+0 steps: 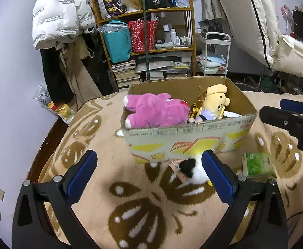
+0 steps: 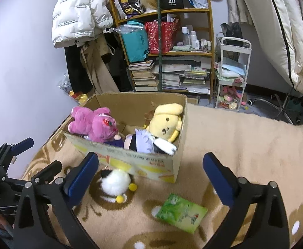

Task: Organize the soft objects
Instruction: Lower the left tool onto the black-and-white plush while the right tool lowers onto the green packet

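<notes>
Blue-padded and spread wide, the left tool [image 1: 149, 172] is hovering empty over the beige blanket [image 1: 114, 188] with brown leaf patterns. Its right finger [image 1: 217, 178] is partly covering a black-and-white plush toy [image 1: 193, 169] lying against the front of the cardboard box [image 1: 188, 139]. The right tool [image 2: 151, 176] is likewise gaping open and holding nothing, with the same plush toy [image 2: 115, 181] showing just beside its left finger and a green tissue pack [image 2: 181, 212] lying on the blanket between its fingers. Inside the box, a pink plush bear [image 2: 97, 124], a yellow plush dog [image 2: 168, 120] and a purple-haired doll [image 2: 145, 143] are sitting together.
</notes>
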A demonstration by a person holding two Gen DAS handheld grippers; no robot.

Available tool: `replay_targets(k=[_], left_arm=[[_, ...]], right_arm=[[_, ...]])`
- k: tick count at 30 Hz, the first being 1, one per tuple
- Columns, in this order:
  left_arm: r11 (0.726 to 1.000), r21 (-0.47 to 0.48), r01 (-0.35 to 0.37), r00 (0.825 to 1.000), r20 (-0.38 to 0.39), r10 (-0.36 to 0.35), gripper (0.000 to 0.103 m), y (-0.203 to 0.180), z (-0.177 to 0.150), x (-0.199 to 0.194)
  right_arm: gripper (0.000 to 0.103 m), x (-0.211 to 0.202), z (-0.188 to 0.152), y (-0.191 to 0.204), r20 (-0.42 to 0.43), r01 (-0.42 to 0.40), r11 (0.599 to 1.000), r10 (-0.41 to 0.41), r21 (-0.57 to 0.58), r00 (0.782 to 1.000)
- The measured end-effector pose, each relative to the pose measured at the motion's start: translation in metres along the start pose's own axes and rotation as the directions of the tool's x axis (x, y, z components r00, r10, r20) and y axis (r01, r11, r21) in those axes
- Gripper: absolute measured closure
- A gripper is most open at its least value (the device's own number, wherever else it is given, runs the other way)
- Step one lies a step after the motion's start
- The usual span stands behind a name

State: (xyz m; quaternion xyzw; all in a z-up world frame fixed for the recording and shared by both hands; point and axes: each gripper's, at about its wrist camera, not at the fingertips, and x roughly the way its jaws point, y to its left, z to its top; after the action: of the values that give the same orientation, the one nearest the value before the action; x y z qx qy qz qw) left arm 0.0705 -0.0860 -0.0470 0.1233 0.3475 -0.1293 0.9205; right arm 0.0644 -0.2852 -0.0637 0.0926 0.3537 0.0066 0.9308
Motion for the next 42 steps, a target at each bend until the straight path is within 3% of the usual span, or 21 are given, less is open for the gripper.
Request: replay_targets(k=[9, 18, 34, 42], left_arm=[[1.000, -0.002, 0.010, 1.000, -0.012, -0.010, 0.003, 0.002, -0.007, -0.010], [1.000, 0.005, 0.006, 1.000, -0.019, -0.006, 0.003, -0.003, -0.010, -0.004], [0.997, -0.033, 0.068, 0.996, -0.048, -0.070, 0.004, -0.006, -0.003, 0.036], [0.994, -0.013, 0.105, 0.990, -0.089, -0.105, 0.004, -0.020, -0.004, 0.060]], right_arm=[[0.000, -0.020, -0.016, 0.005, -0.020, 0.022, 1.000, -0.021, 0.014, 1.000], [0.000, -0.011, -0.022, 0.005, -0.068, 0.049, 0.999, -0.048, 0.009, 0.997], [0.000, 0.020, -0.022, -0.028, -0.180, 0.129, 0.983, -0.105, 0.127, 0.978], [0.000, 0.042, -0.029, -0.047, -0.264, 0.136, 0.969, -0.078, 0.208, 0.961]])
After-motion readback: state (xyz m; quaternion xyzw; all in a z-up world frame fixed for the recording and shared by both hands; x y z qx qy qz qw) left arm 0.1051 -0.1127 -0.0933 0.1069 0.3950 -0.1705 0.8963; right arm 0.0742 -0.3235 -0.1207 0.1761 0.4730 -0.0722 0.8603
